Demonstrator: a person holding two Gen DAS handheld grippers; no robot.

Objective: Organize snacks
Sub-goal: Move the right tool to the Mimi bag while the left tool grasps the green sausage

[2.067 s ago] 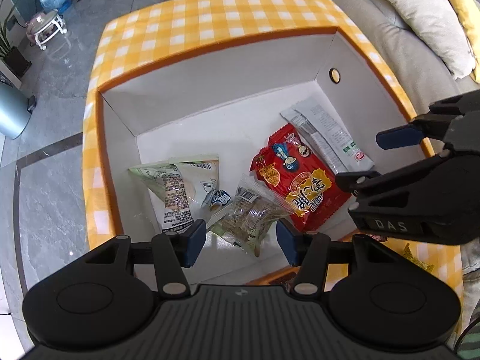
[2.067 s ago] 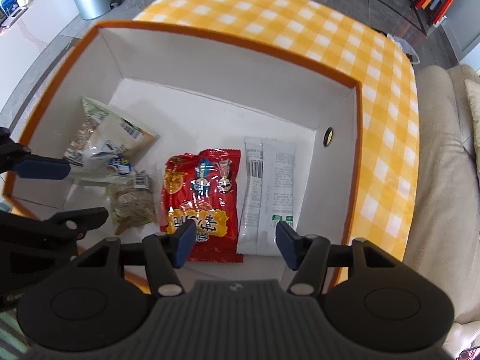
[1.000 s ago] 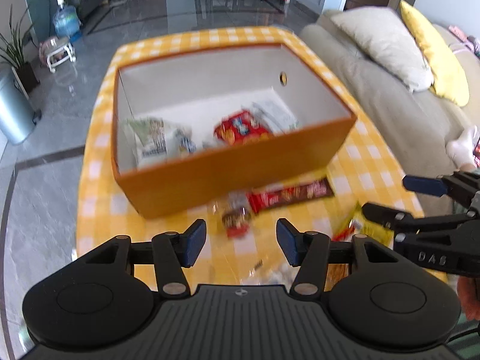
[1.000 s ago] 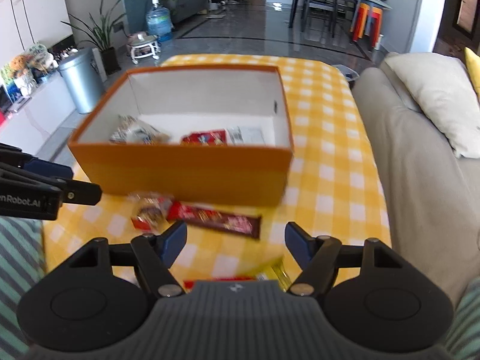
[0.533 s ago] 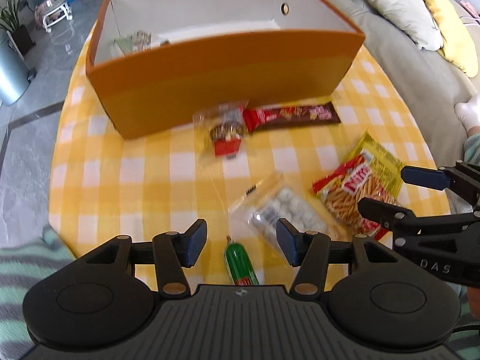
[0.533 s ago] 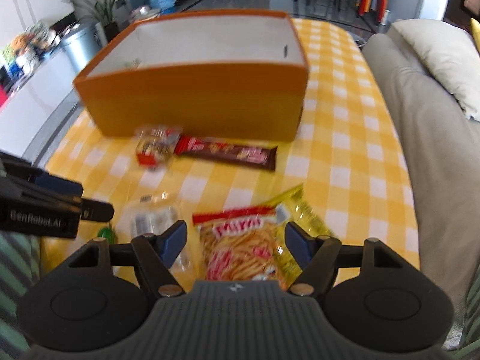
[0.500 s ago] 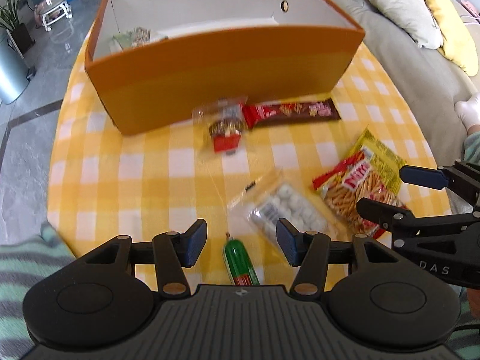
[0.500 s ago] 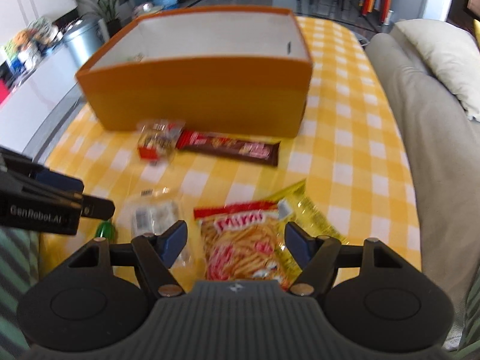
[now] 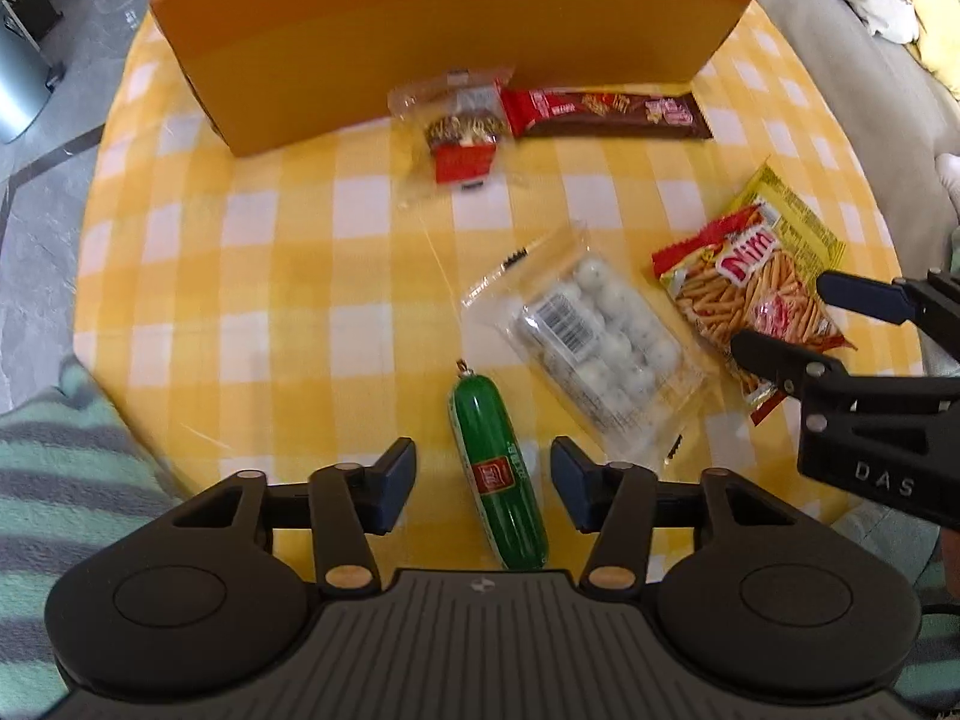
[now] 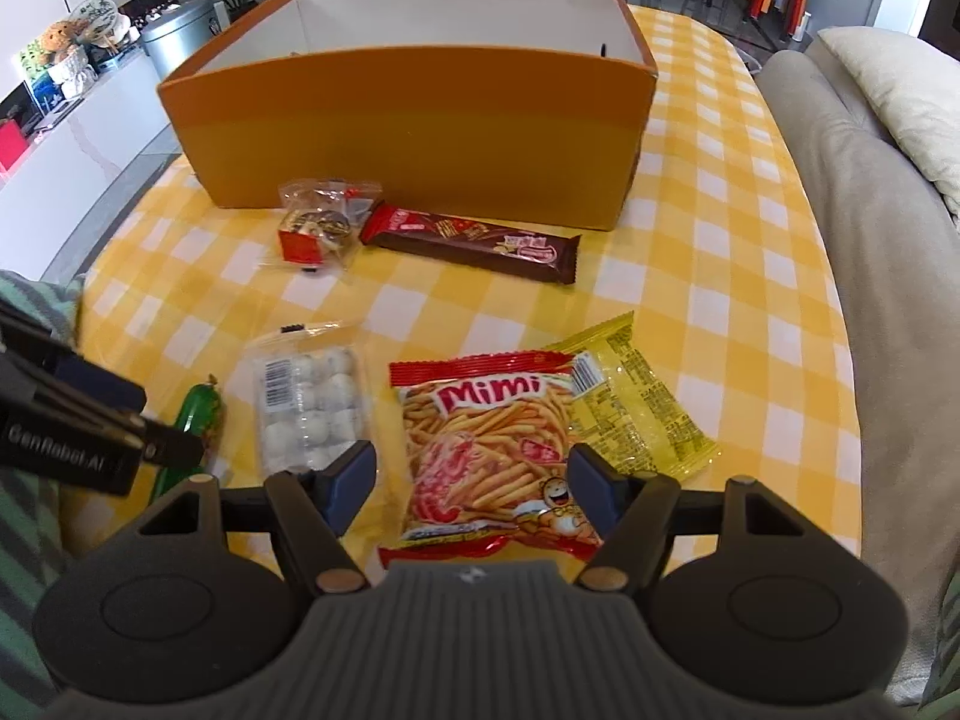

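Observation:
An orange box stands at the far side of the yellow checked table. In front of it lie a small clear snack pack and a brown chocolate bar. Nearer lie a clear pack of white balls, a red Mimi stick-snack bag on a yellow bag, and a green sausage. My left gripper is open, straddling the sausage. My right gripper is open, straddling the Mimi bag's near end.
A beige sofa with cushions runs along the right of the table. A striped green cloth lies at the near left edge. A grey bin stands on the floor beyond the box.
Both grippers have pulled back from over the box and come down low over the near table. The sausage now lies between the left fingers and the Mimi bag between the right fingers.

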